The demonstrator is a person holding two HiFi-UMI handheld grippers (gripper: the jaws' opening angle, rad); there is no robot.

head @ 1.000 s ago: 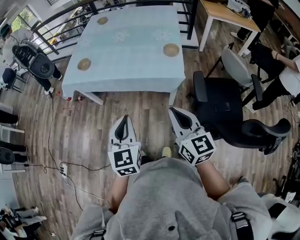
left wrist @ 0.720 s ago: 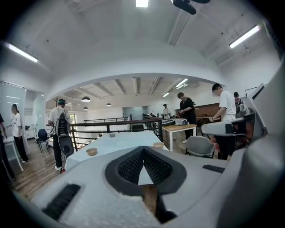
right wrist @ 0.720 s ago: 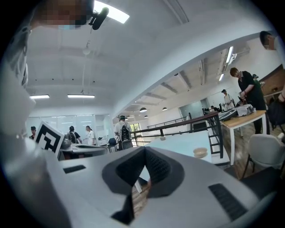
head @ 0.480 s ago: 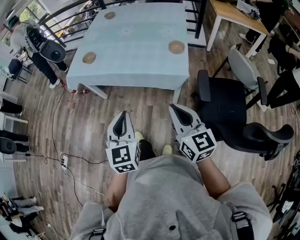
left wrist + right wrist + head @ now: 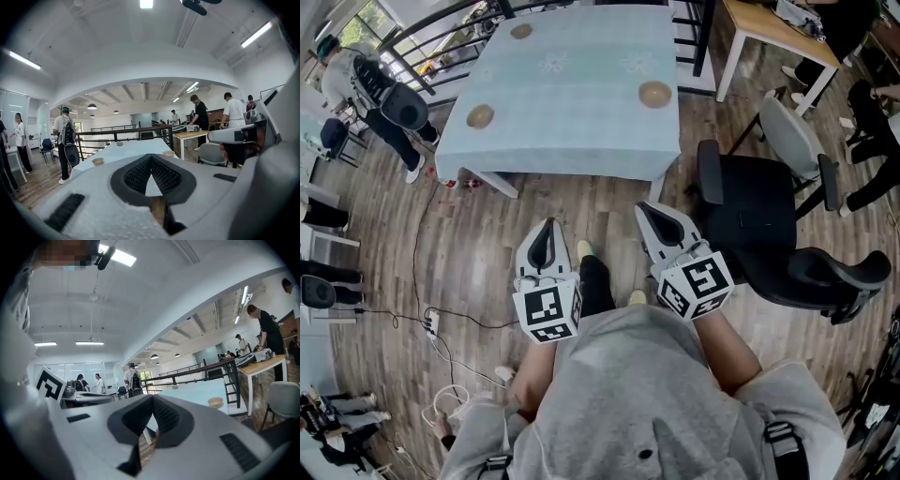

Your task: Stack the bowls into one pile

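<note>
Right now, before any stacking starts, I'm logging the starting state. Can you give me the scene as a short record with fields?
table: light blue cloth, ahead of the person
left bowl: near the table's left edge, alone
right bowl: near the right edge, alone
far bowl: at the far side, alone
stack: none yet
left hand-held gripper: shut, empty, over the floor short of the table
right hand-held gripper: shut, empty, over the floor
black chair: right of the table
</note>
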